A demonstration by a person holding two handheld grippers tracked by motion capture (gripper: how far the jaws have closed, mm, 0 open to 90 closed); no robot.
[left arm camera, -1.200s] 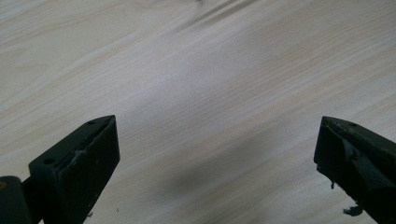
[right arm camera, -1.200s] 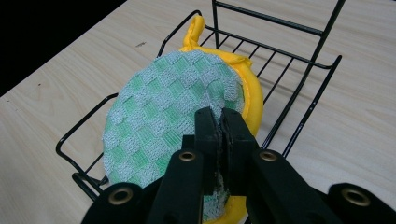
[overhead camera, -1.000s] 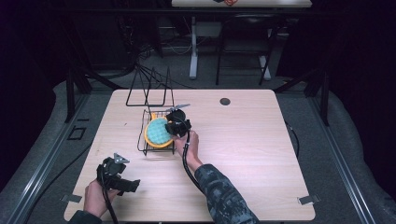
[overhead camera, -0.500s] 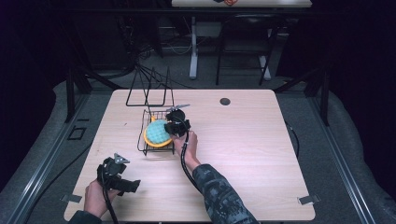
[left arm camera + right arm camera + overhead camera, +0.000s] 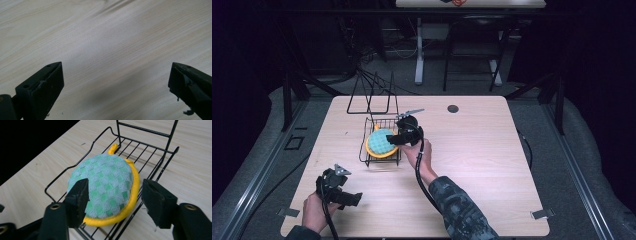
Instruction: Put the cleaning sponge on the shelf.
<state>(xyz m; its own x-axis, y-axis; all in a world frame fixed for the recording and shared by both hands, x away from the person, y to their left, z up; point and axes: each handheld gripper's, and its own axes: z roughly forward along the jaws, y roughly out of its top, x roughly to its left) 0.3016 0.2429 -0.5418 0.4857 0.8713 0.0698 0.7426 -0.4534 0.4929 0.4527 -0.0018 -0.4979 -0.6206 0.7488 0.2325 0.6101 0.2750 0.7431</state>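
A round green-checked pot holder with a yellow rim (image 5: 105, 187) lies in a black wire rack (image 5: 147, 157) near the table's middle left; the high view shows the same pot holder (image 5: 380, 141) in the rack (image 5: 377, 159). My right gripper (image 5: 113, 195) stands open just over the pot holder's near edge, jaws wide apart on either side of it, and appears at the rack's right side in the high view (image 5: 398, 139). My left gripper (image 5: 354, 198) rests low near the table's front left corner, open over bare wood (image 5: 115, 82).
The rack's upright wire frame (image 5: 371, 95) rises behind the basket. A small dark round disc (image 5: 453, 108) sits on the light wooden table (image 5: 492, 165) toward the back. Table legs and cables stand in the dark beyond the far edge.
The right gripper has shifted slightly toward the front of the rack, over the pot holder. The left hand has stayed put.
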